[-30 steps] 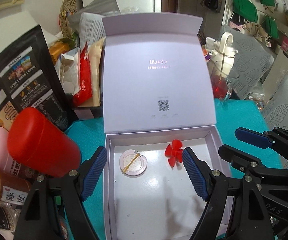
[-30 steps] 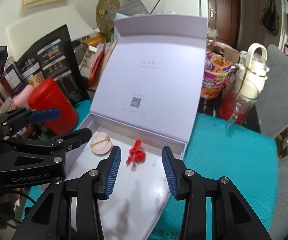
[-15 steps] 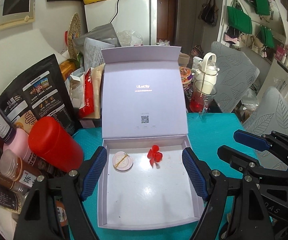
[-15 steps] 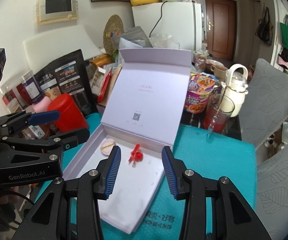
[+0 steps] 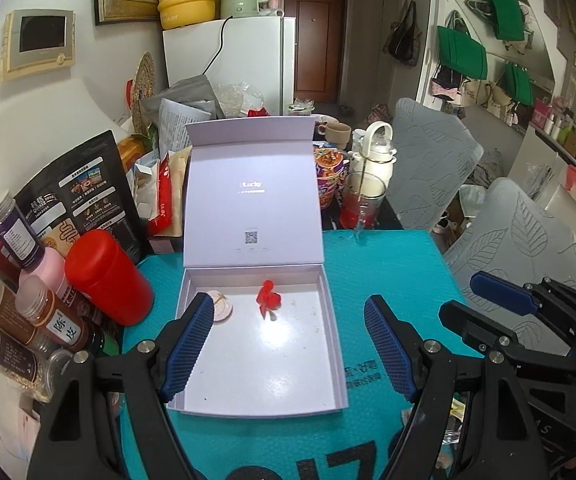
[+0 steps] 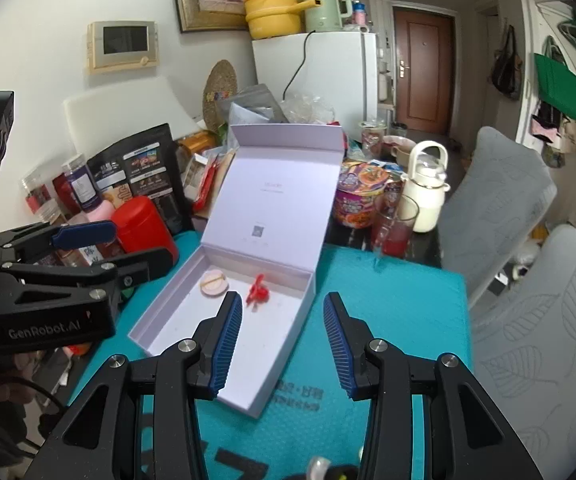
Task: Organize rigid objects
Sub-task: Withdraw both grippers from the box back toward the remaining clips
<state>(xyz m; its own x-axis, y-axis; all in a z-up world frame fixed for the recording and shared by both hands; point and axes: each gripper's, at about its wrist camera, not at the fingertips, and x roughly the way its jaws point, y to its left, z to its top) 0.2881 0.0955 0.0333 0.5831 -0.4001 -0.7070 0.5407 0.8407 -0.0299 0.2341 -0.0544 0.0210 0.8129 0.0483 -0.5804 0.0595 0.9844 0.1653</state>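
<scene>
Jaws of both grippers, left [image 5: 288, 344] & right [image 6: 283, 344], released, empty, w/ ribbed blue pads above matte rectangular box [image 5: 338, 360].

Your left gripper's [image 5: 288, 344] near finger covers the left edge of the round pink compact [image 5: 220, 307] in the left wrist view, so you cannot see its full outline there. The small red piece [image 6: 257, 290] beside it is too small to make out in shape; it reads only as a red clump with lobes. The print on the box lid [image 5: 251, 188] is too faint to read in the right wrist view. Dark lettering on the teal surface [image 5: 392, 264] is cut off by the bottom edge and hidden behind your jaws. Something pale at the bottom edge of the right wrist view, between the gripper arms, cannot be identified.
</scene>
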